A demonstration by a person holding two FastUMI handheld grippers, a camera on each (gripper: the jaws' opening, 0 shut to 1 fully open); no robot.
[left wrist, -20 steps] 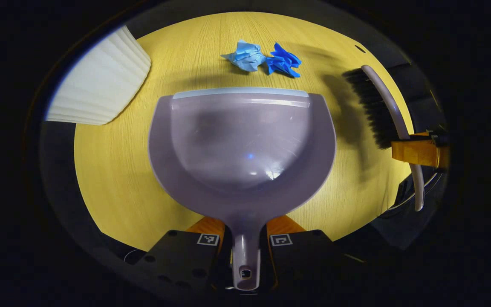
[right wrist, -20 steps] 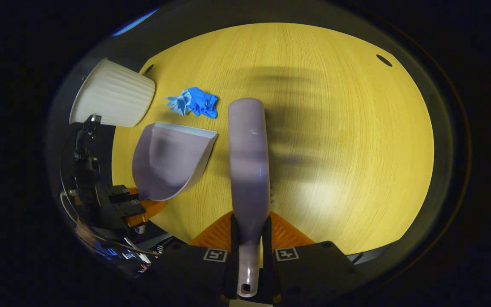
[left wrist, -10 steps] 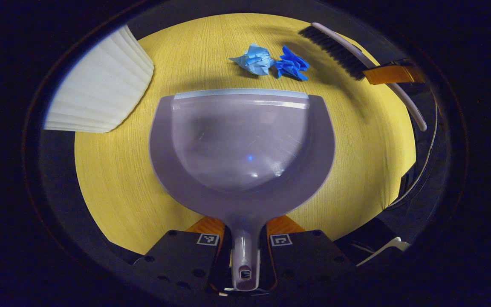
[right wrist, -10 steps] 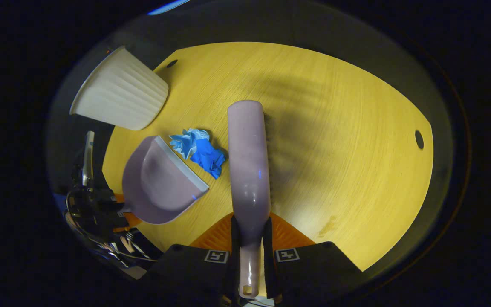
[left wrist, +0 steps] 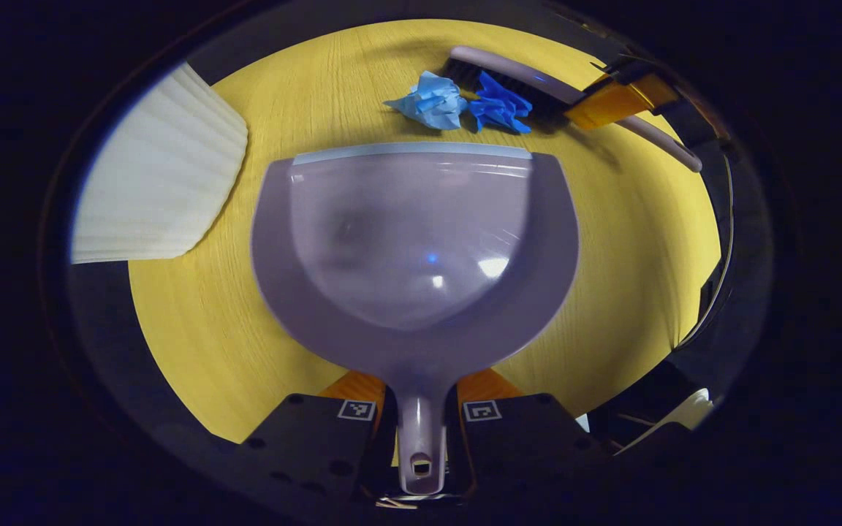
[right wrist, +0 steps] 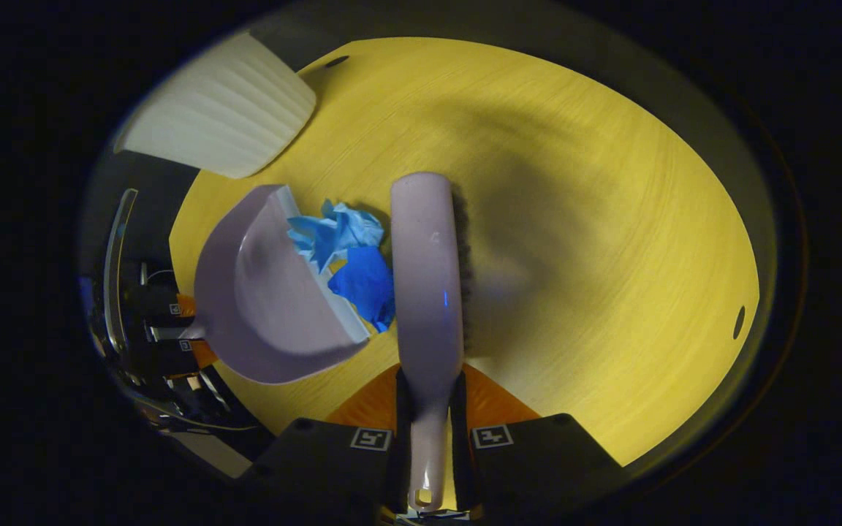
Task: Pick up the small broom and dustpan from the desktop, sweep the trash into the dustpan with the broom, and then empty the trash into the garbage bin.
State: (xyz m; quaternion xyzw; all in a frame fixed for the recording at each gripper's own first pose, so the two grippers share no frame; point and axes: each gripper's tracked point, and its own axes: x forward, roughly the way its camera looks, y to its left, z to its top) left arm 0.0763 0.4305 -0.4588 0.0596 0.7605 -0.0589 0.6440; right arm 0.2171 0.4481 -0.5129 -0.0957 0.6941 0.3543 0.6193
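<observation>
The left gripper (left wrist: pixel 421 420) is clamped tight on the dustpan (left wrist: pixel 414 241) by its short handle, both fingers pressing the stem at six o'clock in the left gripper view, with the pan's scoop opening away toward twelve. Its pale front lip looks to sit on or just above the yellow desktop (left wrist: pixel 194 321); I cannot tell which. The right gripper (right wrist: pixel 428 438) is likewise closed hard on the small broom (right wrist: pixel 427 277), gripping the narrow end of its handle, the long back of the brush running up toward twelve in the right gripper view and the dark bristles showing along its right edge.

So picking both tools up is done, and the sweep itself looks to be just under way. Two crumpled bits of trash, a light blue wad (left wrist: pixel 428 102) and a dark blue wad (left wrist: pixel 498 109), lie just beyond the pan's lip at twelve o'clock, with the broom's bristles right behind them, touching or nearly so. In the right gripper view the wads sit squeezed between broom and pan lip, at about ten o'clock from that gripper. Nothing is inside the pan yet.

Left to do, by my reckoning: push the wads over the lip, then carry the pan to the white ribbed garbage bin (left wrist: pixel 158 175), standing at ten o'clock, and tip it out.
</observation>
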